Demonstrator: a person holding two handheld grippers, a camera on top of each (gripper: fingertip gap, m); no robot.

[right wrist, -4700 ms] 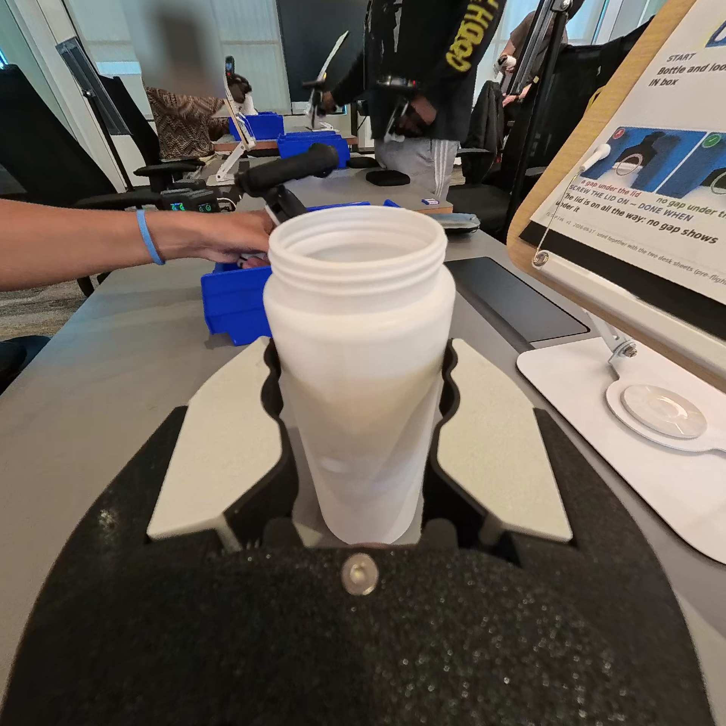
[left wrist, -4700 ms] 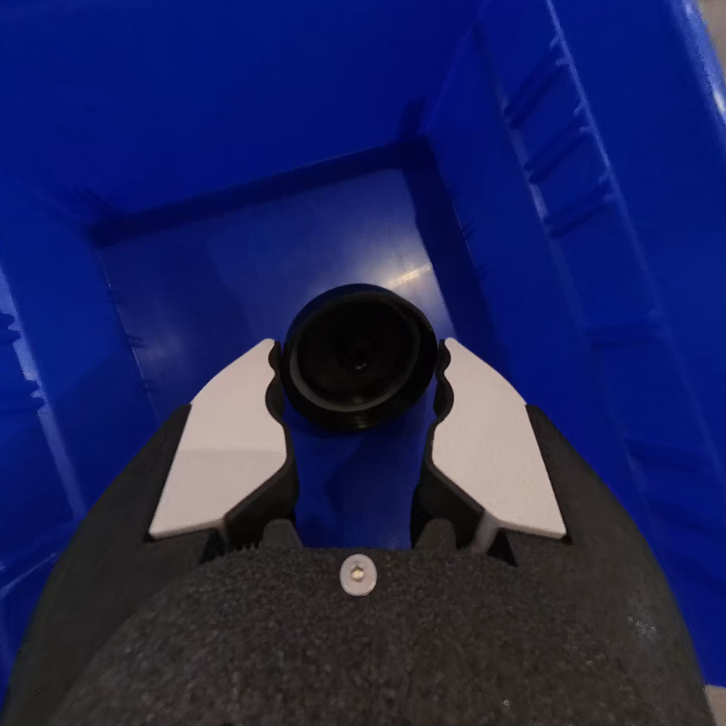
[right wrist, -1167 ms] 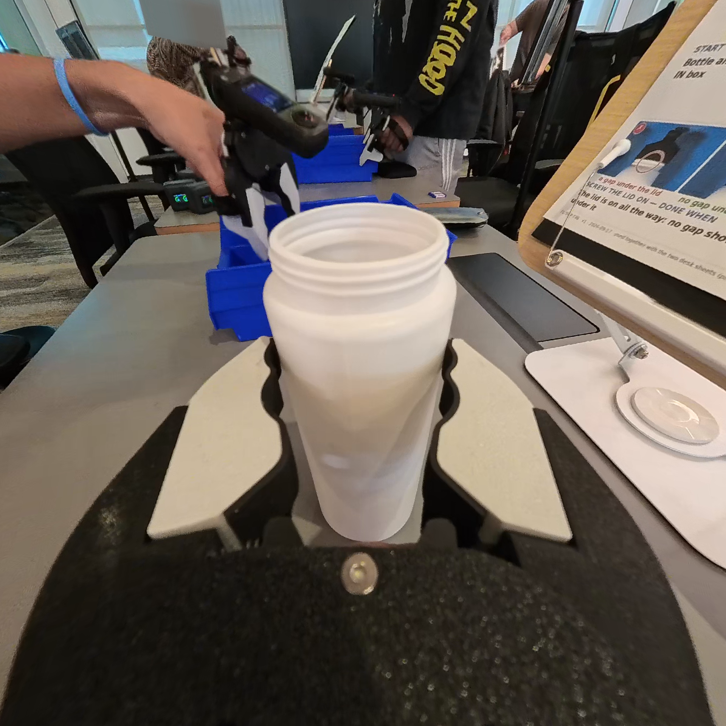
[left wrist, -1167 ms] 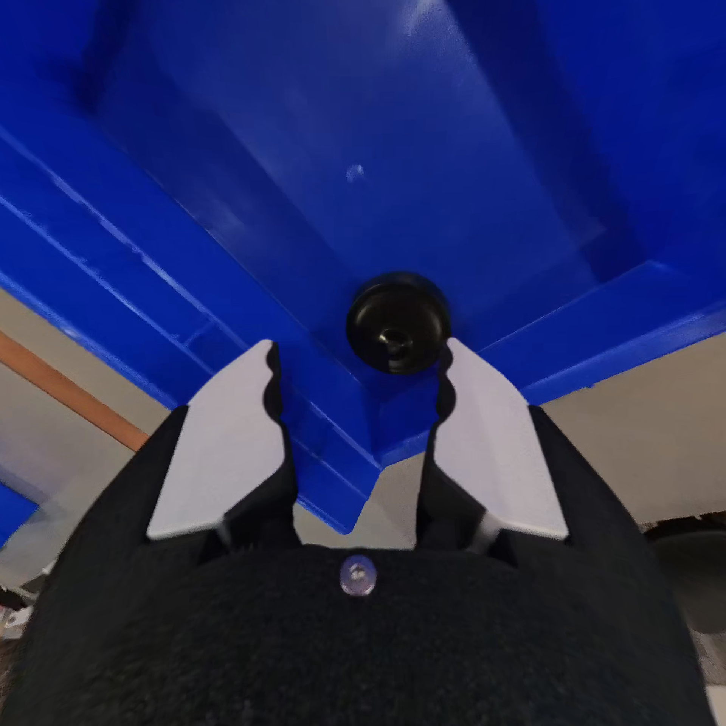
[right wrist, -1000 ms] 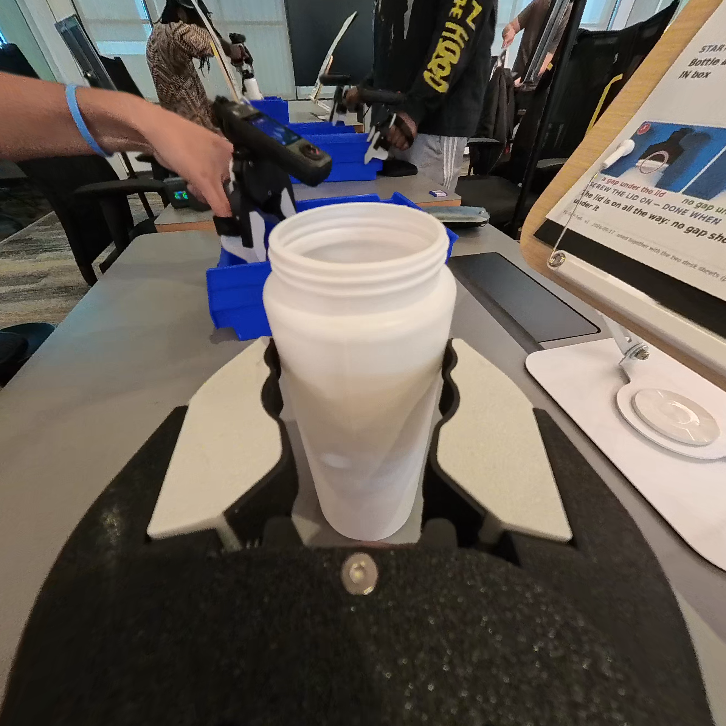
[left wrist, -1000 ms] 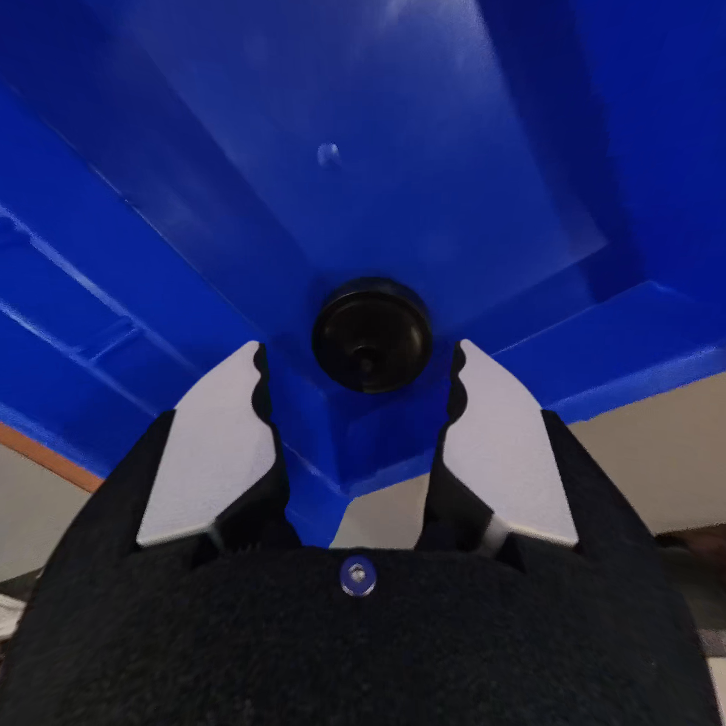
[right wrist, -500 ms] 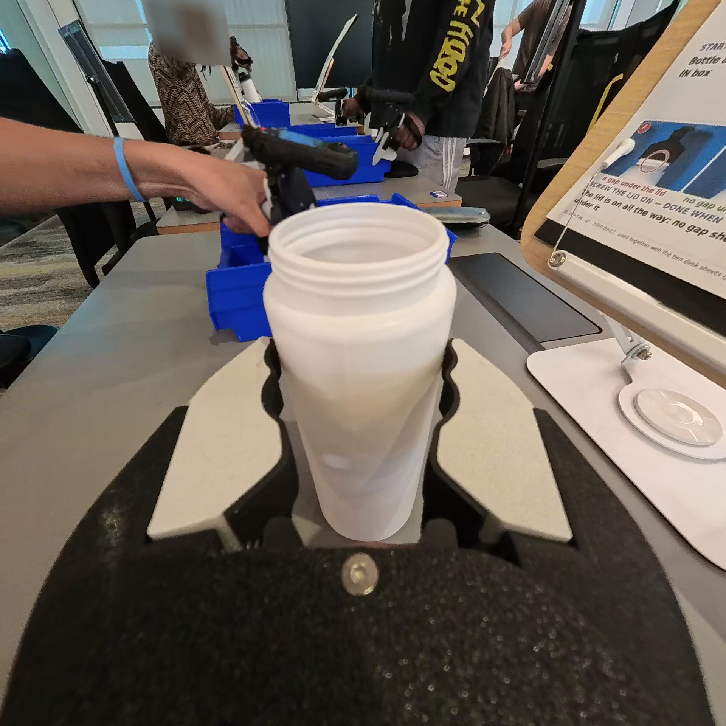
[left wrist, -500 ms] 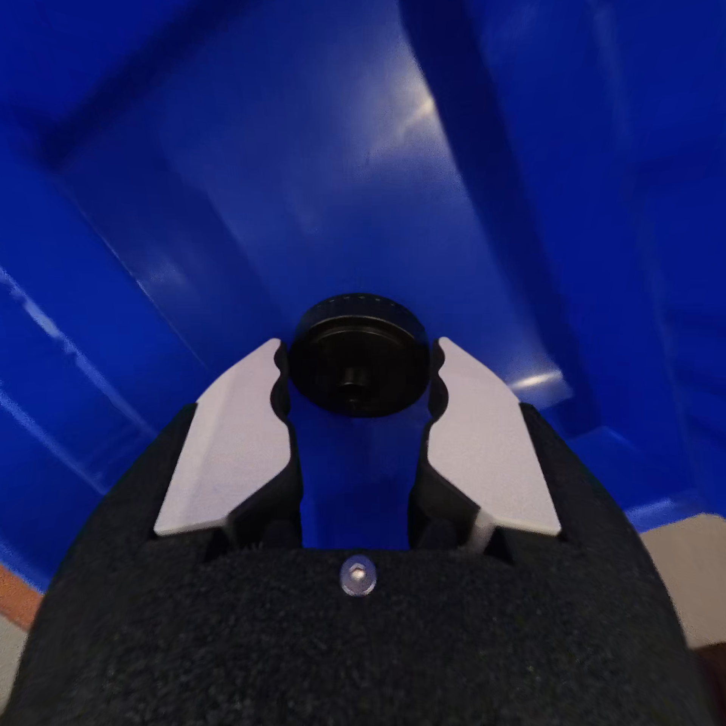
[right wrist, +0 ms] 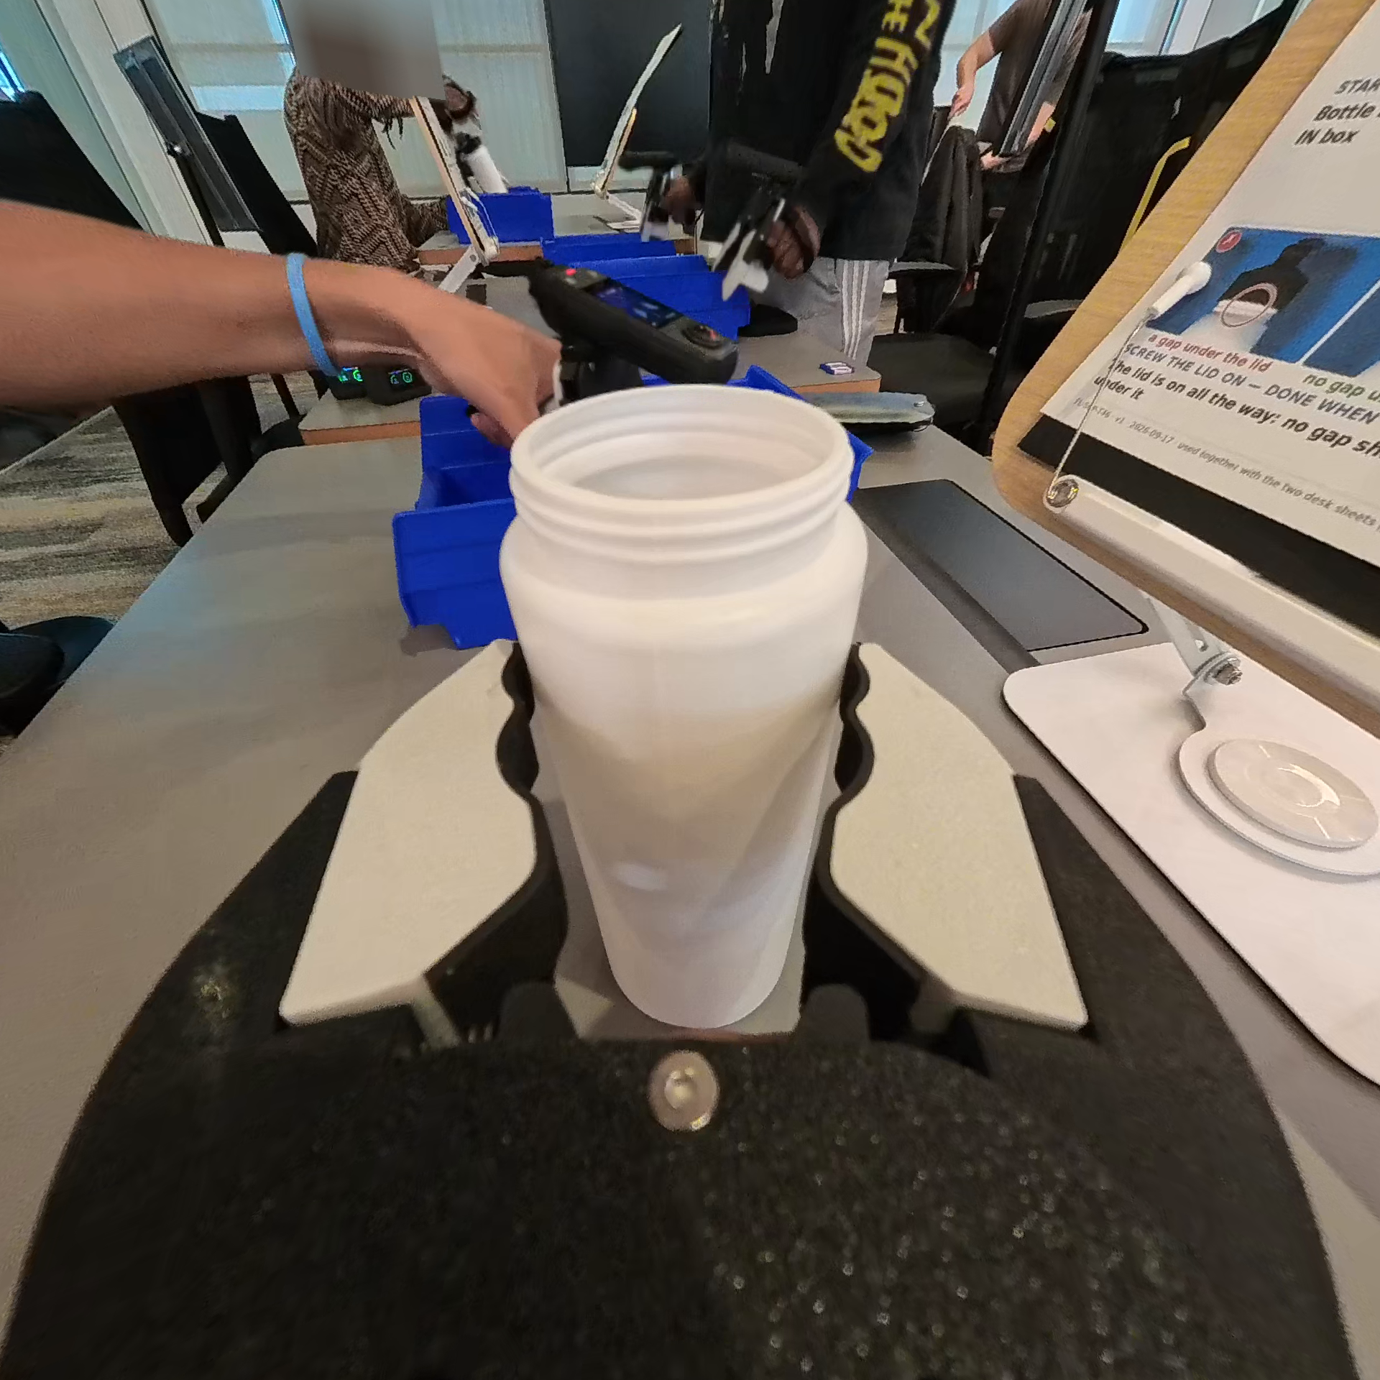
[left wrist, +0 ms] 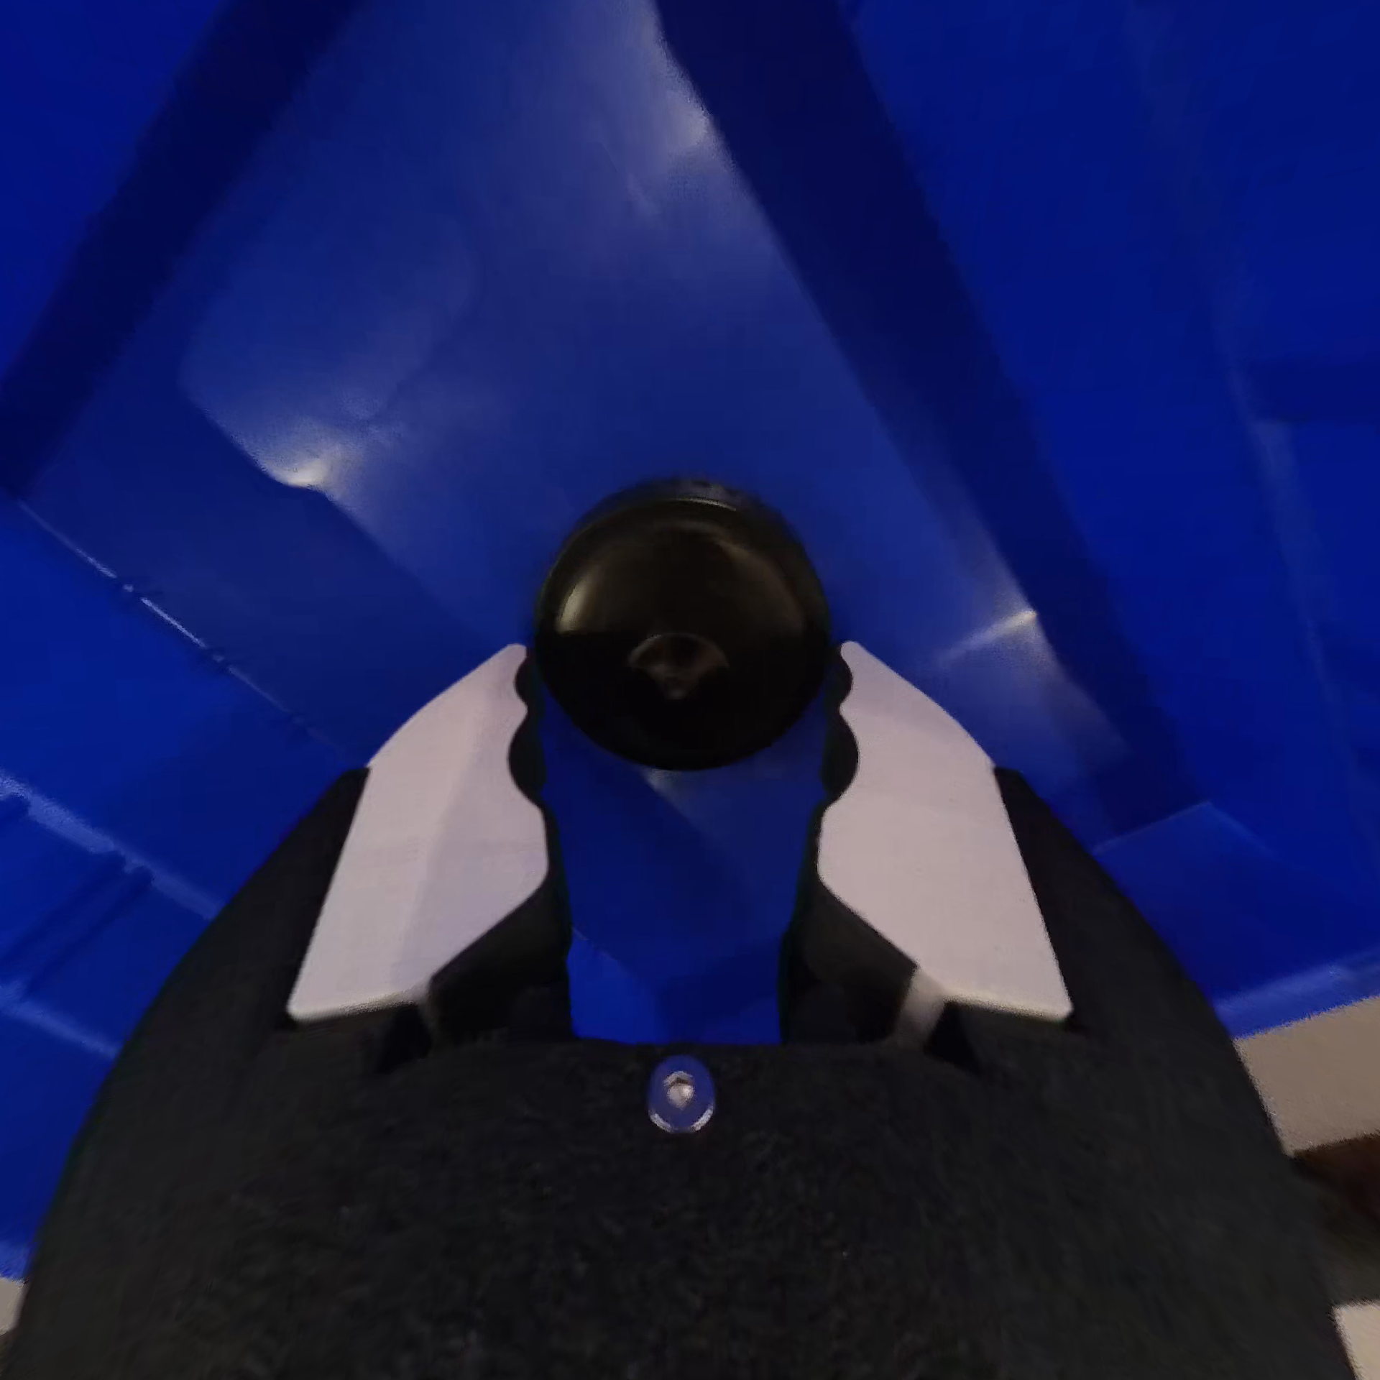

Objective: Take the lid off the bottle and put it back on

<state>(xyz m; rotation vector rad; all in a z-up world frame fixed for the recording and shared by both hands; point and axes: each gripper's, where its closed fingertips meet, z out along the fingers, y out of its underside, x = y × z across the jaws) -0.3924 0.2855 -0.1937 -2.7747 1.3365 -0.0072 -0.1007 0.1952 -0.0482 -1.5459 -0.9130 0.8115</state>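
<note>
Left gripper (left wrist: 681,657) seemingly around black lid (left wrist: 681,627) inside blue bin (left wrist: 448,299).

L tongs (left wrist: 681,657) look clamped, view blurry; R tongs (right wrist: 683,672) level, pads pressing both sides.

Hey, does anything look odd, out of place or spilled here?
No spill or damage. The white plastic bottle stands upright and uncapped on the grey table; its round black lid sits apart, inside the blue plastic bin.

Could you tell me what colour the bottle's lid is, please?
Black; the lid shows best in the left wrist view.
</note>
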